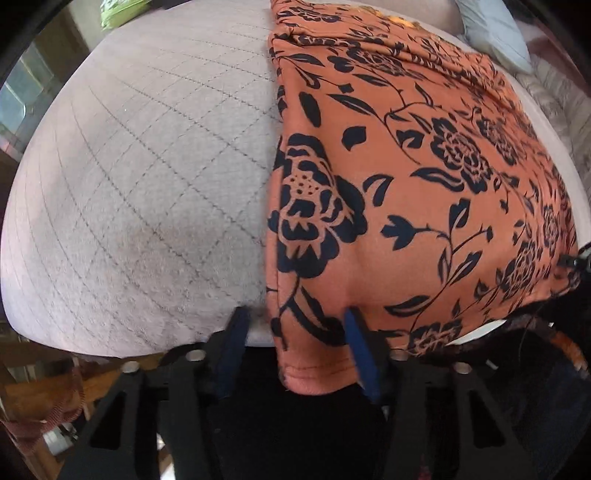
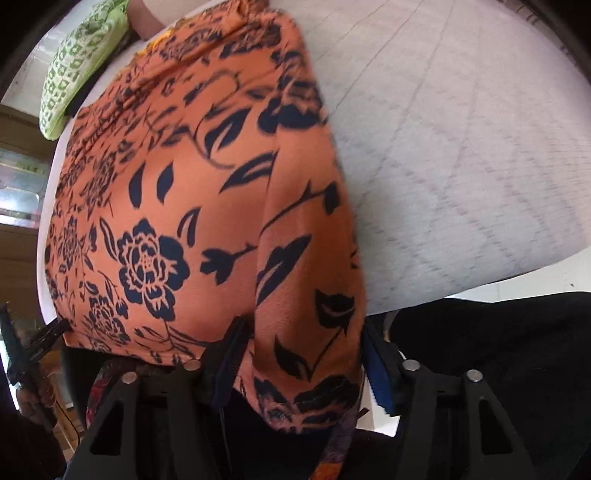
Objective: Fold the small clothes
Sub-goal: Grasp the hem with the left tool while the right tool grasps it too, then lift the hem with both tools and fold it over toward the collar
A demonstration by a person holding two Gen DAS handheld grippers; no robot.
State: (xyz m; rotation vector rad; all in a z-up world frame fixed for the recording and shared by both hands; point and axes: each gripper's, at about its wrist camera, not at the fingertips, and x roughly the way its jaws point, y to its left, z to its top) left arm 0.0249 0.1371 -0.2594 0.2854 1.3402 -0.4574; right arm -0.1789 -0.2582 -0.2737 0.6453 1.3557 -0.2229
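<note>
An orange garment with a black flower print (image 1: 399, 177) lies on a quilted grey-white surface (image 1: 147, 177). In the left wrist view my left gripper (image 1: 295, 325) stands open at the near edge, with the garment's near left corner hanging between its blue-padded fingers (image 1: 236, 332). In the right wrist view the garment (image 2: 192, 206) has a folded flap on its right side. My right gripper (image 2: 303, 347) is open, its fingers (image 2: 231, 354) either side of the near right corner, which droops over the edge.
A green patterned cloth (image 2: 77, 62) lies at the far left of the surface. A pale blue pillow (image 1: 495, 33) lies at the far right. The other gripper's black tip (image 2: 22, 350) shows at the left edge. Wooden furniture (image 1: 48, 387) stands below the surface.
</note>
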